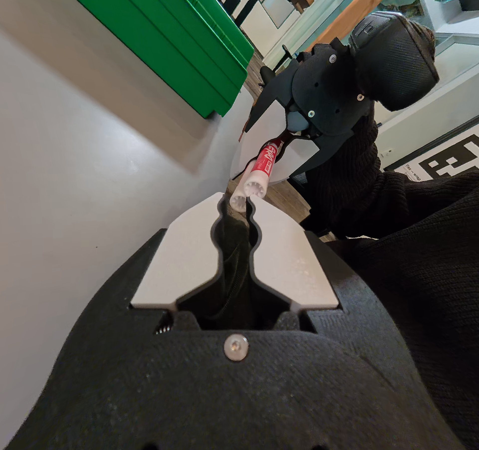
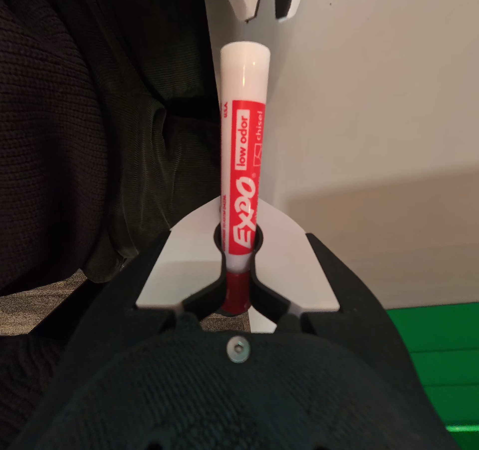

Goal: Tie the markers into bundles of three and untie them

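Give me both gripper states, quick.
Left gripper: open, empty, its tips near the marker's white end.
Right gripper: shut on the marker.

Left gripper in foreground, white fingers slightly parted, nothing between them. Just beyond tips: butt ends of two white markers, red-labelled marker above, second marker below. Right gripper opposite clamps red-labelled marker. Grey table left; green bin upper left. Black knit sleeve right.
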